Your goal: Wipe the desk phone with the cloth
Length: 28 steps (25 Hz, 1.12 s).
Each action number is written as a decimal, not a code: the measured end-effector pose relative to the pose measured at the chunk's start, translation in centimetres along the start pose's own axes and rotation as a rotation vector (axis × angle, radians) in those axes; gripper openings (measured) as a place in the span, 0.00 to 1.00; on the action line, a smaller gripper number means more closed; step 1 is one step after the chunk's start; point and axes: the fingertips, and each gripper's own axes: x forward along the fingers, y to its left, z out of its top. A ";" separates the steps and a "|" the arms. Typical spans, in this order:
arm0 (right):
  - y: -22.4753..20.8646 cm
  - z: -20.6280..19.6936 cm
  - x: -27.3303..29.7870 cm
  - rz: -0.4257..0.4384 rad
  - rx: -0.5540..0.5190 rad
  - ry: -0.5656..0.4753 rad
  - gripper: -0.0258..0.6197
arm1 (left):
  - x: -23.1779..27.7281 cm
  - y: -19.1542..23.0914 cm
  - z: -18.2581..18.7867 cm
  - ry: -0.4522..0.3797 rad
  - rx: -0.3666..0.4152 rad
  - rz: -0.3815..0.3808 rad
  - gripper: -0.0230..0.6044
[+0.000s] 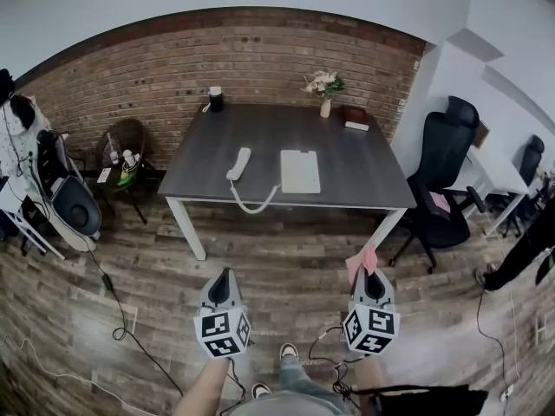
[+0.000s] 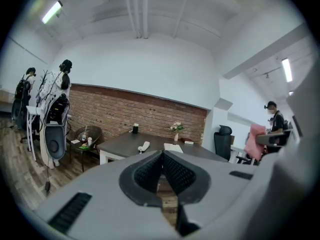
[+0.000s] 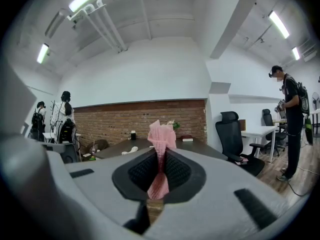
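Observation:
The white desk phone's handset (image 1: 238, 164) lies on the dark grey table (image 1: 347, 167), its coiled cord (image 1: 253, 204) hanging over the front edge; the handset (image 2: 144, 146) also shows far off in the left gripper view. My right gripper (image 1: 370, 277) is shut on a pink cloth (image 1: 361, 263) that sticks up from its jaws (image 3: 161, 136). My left gripper (image 1: 224, 282) is shut with nothing in it. Both grippers hang over the wooden floor, well short of the table.
A white flat device (image 1: 300, 171) lies right of the handset. A flower vase (image 1: 325, 104), a dark cup (image 1: 216, 100) and a book (image 1: 355, 125) stand at the table's back. A black office chair (image 1: 440, 180) is to the right, a small side table (image 1: 124, 159) to the left. Cables (image 1: 117, 319) trail on the floor. A person (image 3: 291, 119) stands far right.

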 end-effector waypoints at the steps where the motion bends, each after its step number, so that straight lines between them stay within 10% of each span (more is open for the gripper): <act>1: -0.2 0.1 1.1 0.004 0.002 0.000 0.07 | 0.9 -0.1 0.1 0.001 0.002 0.002 0.04; 28: -8.5 1.2 25.1 0.082 0.075 0.038 0.07 | 22.6 -4.5 3.6 0.007 0.043 0.071 0.04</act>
